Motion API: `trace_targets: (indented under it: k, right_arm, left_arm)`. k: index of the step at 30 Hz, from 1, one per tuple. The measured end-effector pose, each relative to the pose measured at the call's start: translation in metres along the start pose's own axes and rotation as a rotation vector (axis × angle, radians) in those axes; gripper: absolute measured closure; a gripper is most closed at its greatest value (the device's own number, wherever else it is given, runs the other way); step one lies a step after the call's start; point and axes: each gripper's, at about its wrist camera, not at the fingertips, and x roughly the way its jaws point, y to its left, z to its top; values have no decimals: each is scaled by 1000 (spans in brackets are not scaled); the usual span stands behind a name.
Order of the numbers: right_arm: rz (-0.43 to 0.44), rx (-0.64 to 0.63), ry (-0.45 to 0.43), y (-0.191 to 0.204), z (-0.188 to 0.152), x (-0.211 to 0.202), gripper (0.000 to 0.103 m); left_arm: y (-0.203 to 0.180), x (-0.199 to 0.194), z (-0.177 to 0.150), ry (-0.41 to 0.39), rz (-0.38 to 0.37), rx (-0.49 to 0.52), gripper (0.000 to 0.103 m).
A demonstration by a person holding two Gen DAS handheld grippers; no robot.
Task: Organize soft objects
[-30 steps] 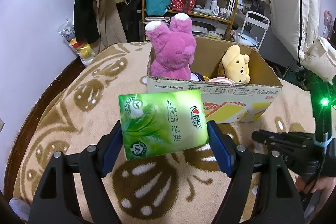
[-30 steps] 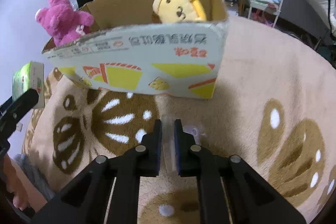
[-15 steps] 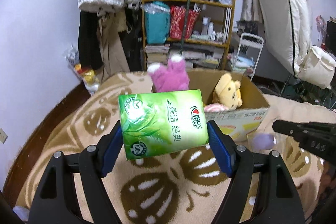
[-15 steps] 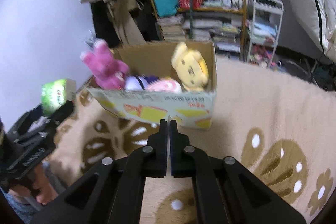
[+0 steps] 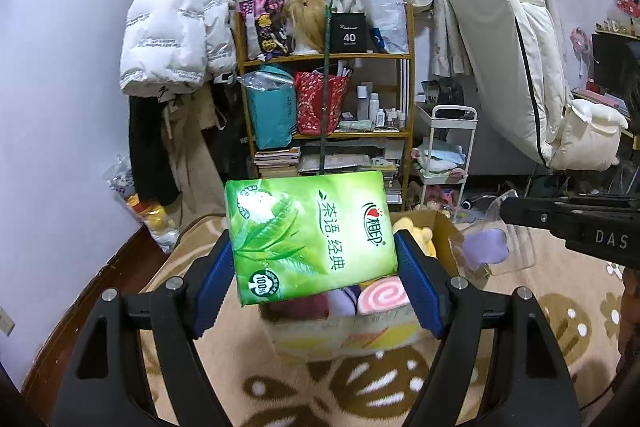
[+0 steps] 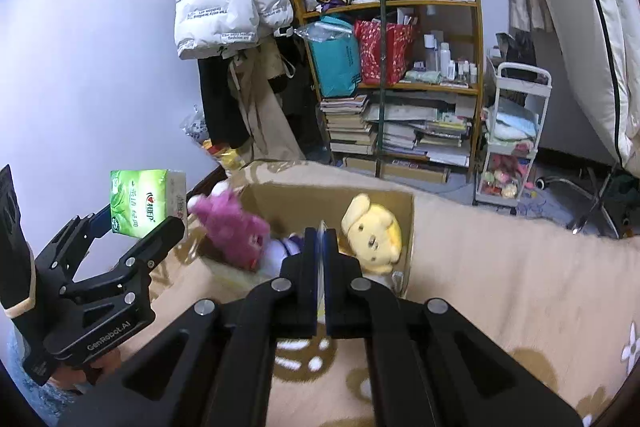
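Soft toys fill an open brown cardboard box [image 6: 404, 227] standing on a beige blanket with brown flower shapes [image 6: 500, 267]: a fuzzy magenta plush bear [image 6: 234, 227] at its left end, a yellow plush dog [image 6: 374, 231] at its right, and a pink swirl-patterned roll-shaped plush [image 5: 382, 295] near the front wall. Held up in the air in front of the box is a green plastic-wrapped pack of tissues [image 5: 310, 239], which hides part of the box in the left wrist view. The left gripper [image 5: 314, 279] points slightly downward toward the box, its blue pads [image 5: 214, 275] pressed against the pack's two short ends. The right gripper [image 6: 321, 267] also tilts down at the box, jaws drawn together on a thin clear plastic packet holding a small lilac soft piece [image 5: 486, 247], which hangs beside the box's right end.
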Motion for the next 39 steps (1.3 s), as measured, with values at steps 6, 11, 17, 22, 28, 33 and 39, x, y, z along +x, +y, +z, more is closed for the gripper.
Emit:
trace_targets:
  k: [6, 11, 17, 22, 28, 33, 39]
  right_arm:
    - [-6, -46, -9, -6, 14, 18, 100]
    - [4, -16, -1, -21, 7, 37, 100]
    - [26, 16, 49, -37, -4, 63, 100]
    - [50, 57, 85, -48, -13, 81, 99]
    - [72, 51, 123, -49, -21, 90, 98]
    - [79, 46, 113, -45, -21, 83, 95]
    - [72, 65, 90, -45, -24, 68, 93]
  left_arm:
    - [-16, 29, 9, -1, -23, 40, 27]
    - [-26, 51, 5, 32, -38, 44, 26]
    - [-41, 75, -2, 78, -33, 115, 26]
    - [-46, 93, -11, 133, -4, 136, 25]
    - [-40, 91, -10, 120, 3, 102, 7]
    - [-30, 83, -7, 123, 19, 65, 6]
    - [-13, 63, -6, 118, 52, 25, 6]
